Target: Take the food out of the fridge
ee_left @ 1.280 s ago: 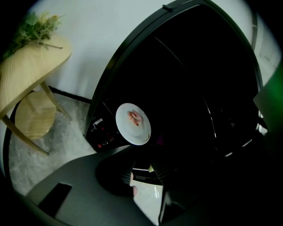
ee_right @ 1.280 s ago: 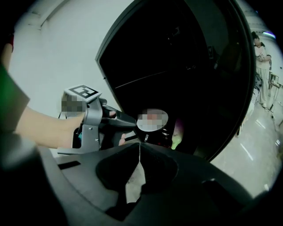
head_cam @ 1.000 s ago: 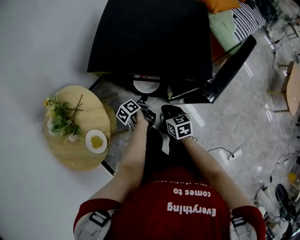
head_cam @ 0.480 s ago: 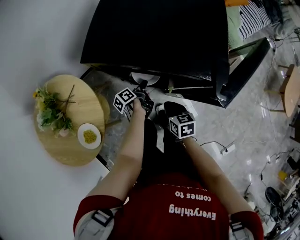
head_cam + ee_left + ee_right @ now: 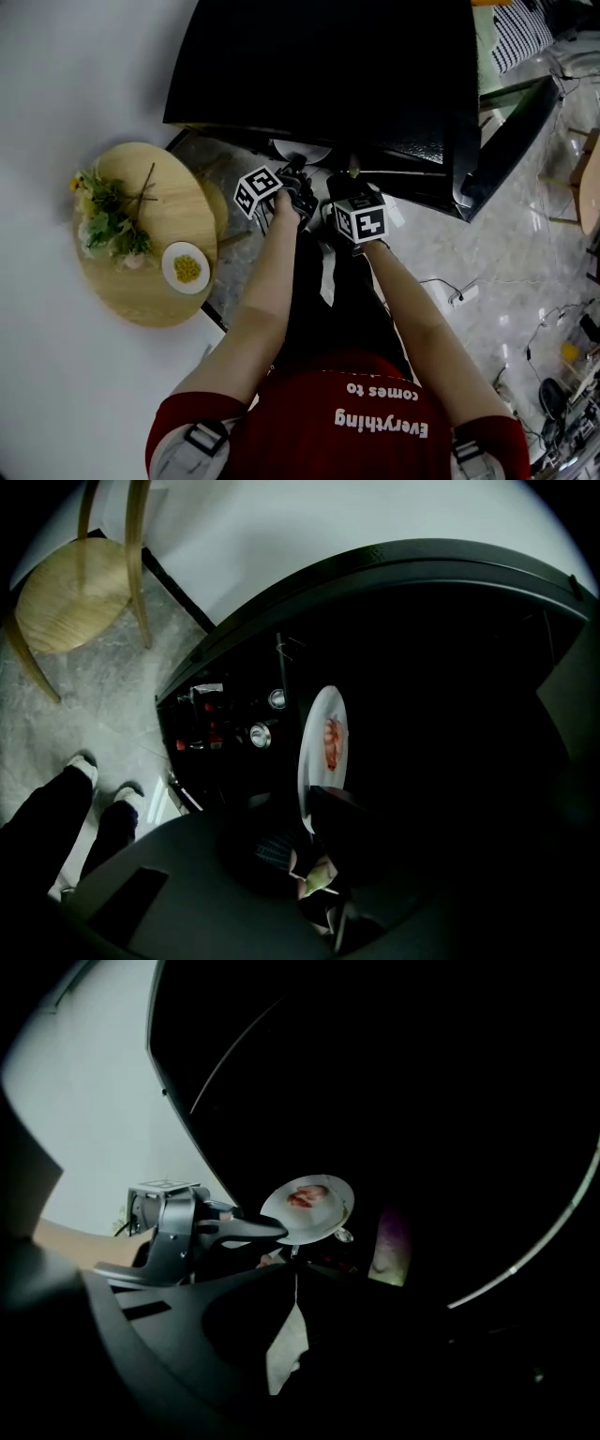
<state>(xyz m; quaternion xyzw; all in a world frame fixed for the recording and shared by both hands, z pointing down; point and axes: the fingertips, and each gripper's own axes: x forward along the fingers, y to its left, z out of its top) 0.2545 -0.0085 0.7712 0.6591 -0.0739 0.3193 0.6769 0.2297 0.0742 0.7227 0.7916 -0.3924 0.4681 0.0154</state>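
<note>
Left gripper (image 5: 270, 1231): jaws have just been closing and now pinch the left rim of the white plate (image 5: 319, 1215), at frame centre inside the dark fridge (image 5: 319, 66). Reddish food (image 5: 306, 1195) sits on the plate. Right gripper (image 5: 293, 1277): jaws pressed together, plate just above their tips.

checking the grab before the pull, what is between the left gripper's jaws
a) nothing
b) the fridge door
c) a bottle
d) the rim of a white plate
d: in the right gripper view the left gripper, whose jaws have just been closing, pinches the rim of the white plate that carries red food.
</note>
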